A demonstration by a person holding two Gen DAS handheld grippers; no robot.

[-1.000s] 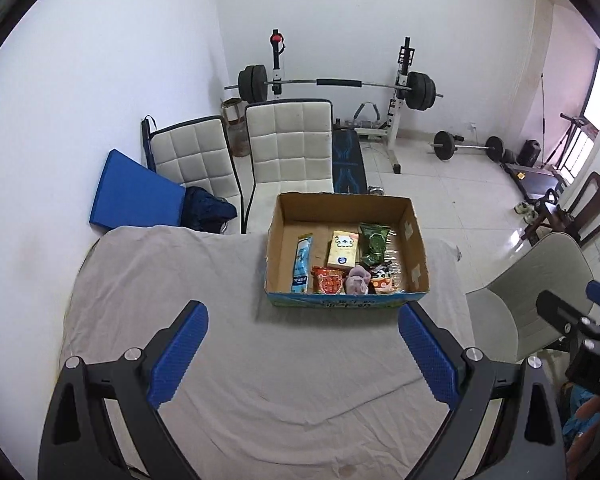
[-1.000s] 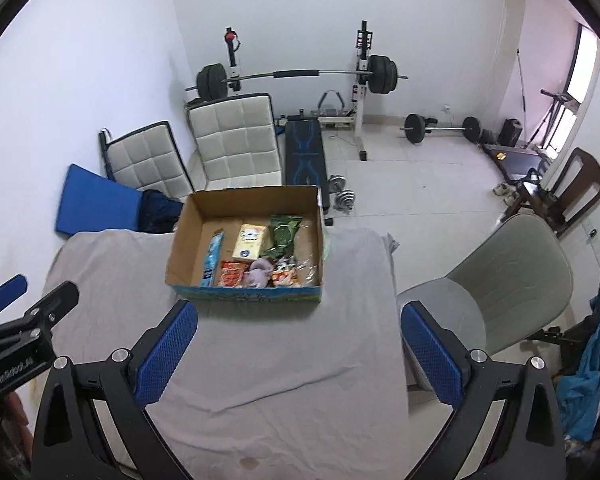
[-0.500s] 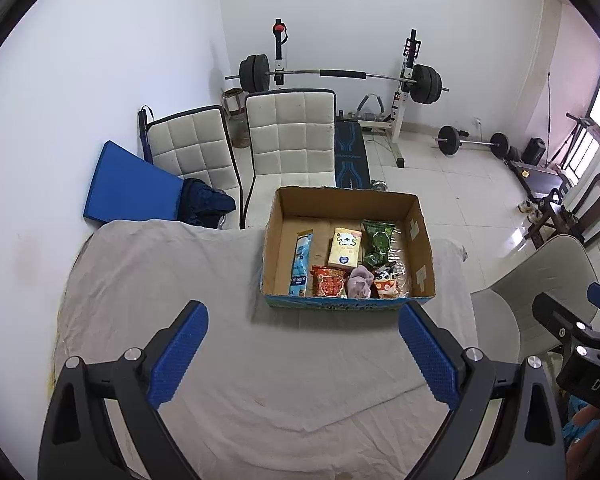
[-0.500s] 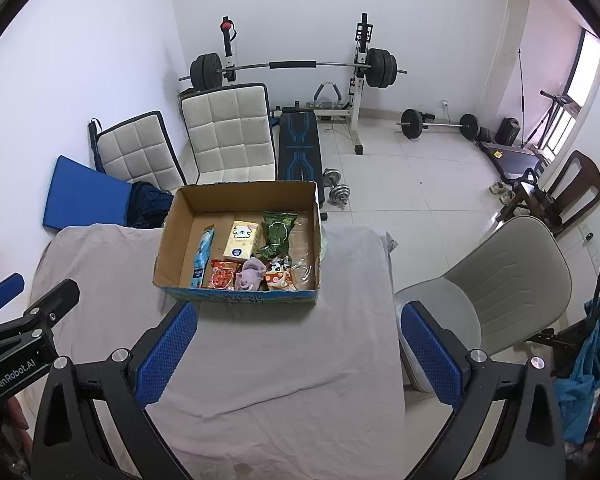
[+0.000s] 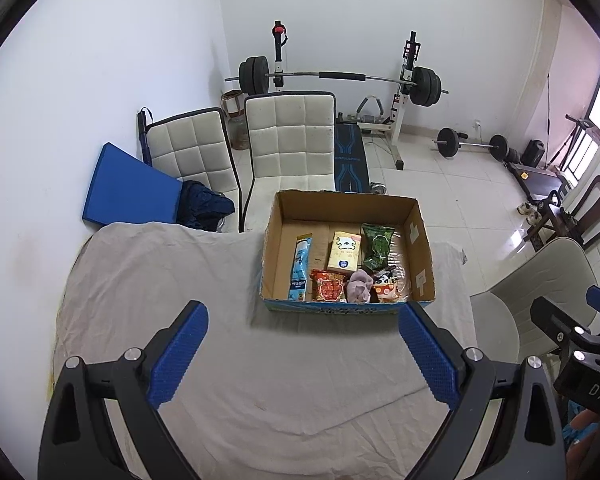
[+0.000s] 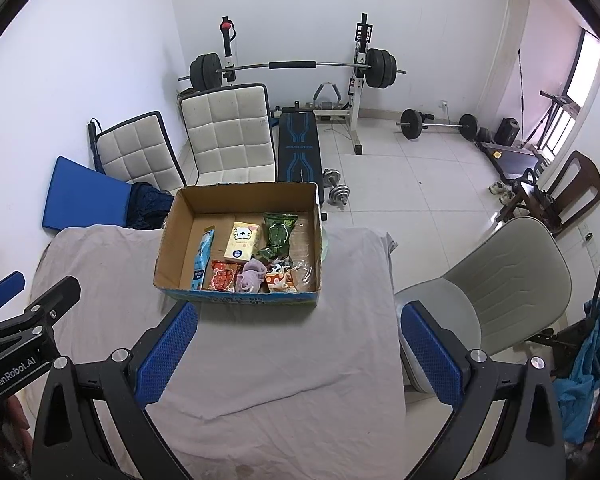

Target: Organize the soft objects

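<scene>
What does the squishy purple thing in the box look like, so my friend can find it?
Look at the open cardboard box on the grey cloth-covered table. Along the box's near wall runs a row of things, and the crumpled lilac cloth lies between a red snack packet and a small cartoon-printed packet. It is the only item that is plain fabric, with no wrapper or print.

A cardboard box (image 5: 346, 307) sits on the table (image 5: 260, 380) — packets (image 5: 343, 251) inside, two chairs (image 5: 290, 136) behind.
</scene>
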